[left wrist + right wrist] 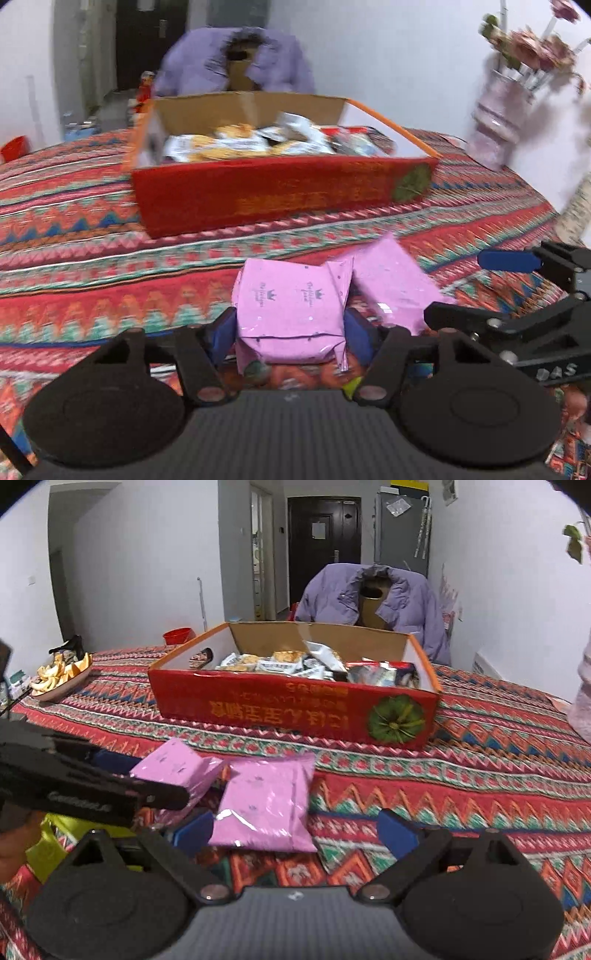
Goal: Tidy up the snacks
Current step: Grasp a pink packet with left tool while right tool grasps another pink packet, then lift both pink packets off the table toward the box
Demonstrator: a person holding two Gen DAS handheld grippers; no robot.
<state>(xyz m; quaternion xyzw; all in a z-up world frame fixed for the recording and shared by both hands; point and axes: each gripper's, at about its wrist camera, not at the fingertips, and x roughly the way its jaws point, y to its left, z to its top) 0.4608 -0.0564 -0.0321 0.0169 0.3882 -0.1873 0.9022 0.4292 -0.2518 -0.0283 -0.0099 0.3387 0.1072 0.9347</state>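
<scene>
My left gripper (290,328) is shut on a pink snack packet (291,306), its blue pads pressed against both sides of it. A second pink packet (388,280) lies on the patterned cloth just to its right; in the right wrist view it (264,801) sits between the fingers of my open right gripper (295,829), close to the left blue pad (194,829). The held packet (177,766) and left gripper body (74,790) show at that view's left. The red cardboard box (280,192) holding several snack packs stands beyond, also in the right wrist view (295,709).
A pink vase of flowers (502,122) stands at the table's right. A plate of orange peel (61,675) and a red bowl (179,635) are at the far left. A chair with a purple jacket (373,602) stands behind the box. Yellow-green wrapping (55,845) lies near the left edge.
</scene>
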